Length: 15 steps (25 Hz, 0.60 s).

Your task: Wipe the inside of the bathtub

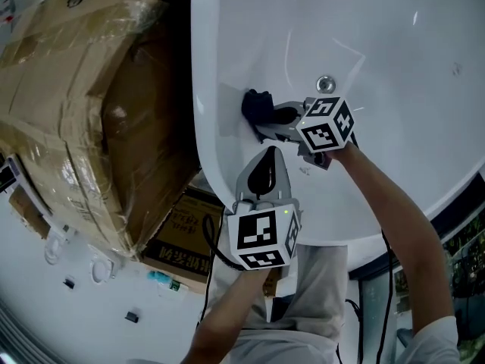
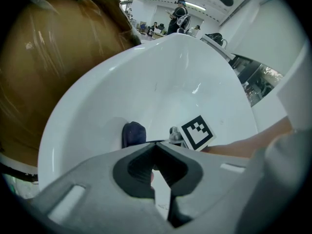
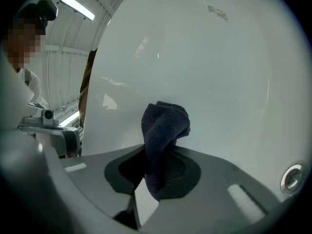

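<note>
A white bathtub (image 1: 394,59) fills the head view, with a metal drain (image 1: 325,83) in its floor. My right gripper (image 1: 261,120) is shut on a dark blue cloth (image 1: 256,106) and holds it against the tub's inner left wall. The same cloth (image 3: 163,130) sticks up between the jaws in the right gripper view, close to the white wall. My left gripper (image 1: 264,171) hovers over the tub's near rim, its jaws shut with nothing between them. From the left gripper view the cloth (image 2: 133,133) shows low in the tub beside the right gripper's marker cube (image 2: 197,132).
A large cardboard box wrapped in plastic film (image 1: 83,105) stands left of the tub. A smaller printed carton (image 1: 182,245) lies on the white floor below it. People stand far off in the room (image 2: 179,16).
</note>
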### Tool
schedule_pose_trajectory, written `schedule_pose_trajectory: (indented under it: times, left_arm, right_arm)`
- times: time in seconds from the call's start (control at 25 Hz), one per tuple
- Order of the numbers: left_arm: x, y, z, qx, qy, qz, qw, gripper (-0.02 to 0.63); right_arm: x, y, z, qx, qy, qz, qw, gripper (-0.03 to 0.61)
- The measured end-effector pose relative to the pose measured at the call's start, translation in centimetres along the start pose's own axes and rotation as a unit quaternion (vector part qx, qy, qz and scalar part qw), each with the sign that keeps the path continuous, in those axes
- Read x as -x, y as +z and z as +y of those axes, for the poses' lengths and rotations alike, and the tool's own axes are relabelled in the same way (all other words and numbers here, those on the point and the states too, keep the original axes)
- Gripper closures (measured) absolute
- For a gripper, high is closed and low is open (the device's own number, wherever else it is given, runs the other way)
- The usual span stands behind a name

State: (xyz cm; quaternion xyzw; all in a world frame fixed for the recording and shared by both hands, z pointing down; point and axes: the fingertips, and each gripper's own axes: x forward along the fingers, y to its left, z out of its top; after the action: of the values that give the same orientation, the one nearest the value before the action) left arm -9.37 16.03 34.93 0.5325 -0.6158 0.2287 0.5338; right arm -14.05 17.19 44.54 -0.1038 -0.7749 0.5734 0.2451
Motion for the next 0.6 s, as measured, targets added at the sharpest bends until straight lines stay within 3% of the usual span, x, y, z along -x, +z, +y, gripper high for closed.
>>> schedule_pose_trajectory:
  times: [0.6]
  left_arm:
    - [3.3,1.0,-0.5,-0.014,0.0,-0.013,0.9998,0.615]
  right_arm:
    - [0.1,0.3,5.1,0.009,0.029,-0.016,0.999,0.525]
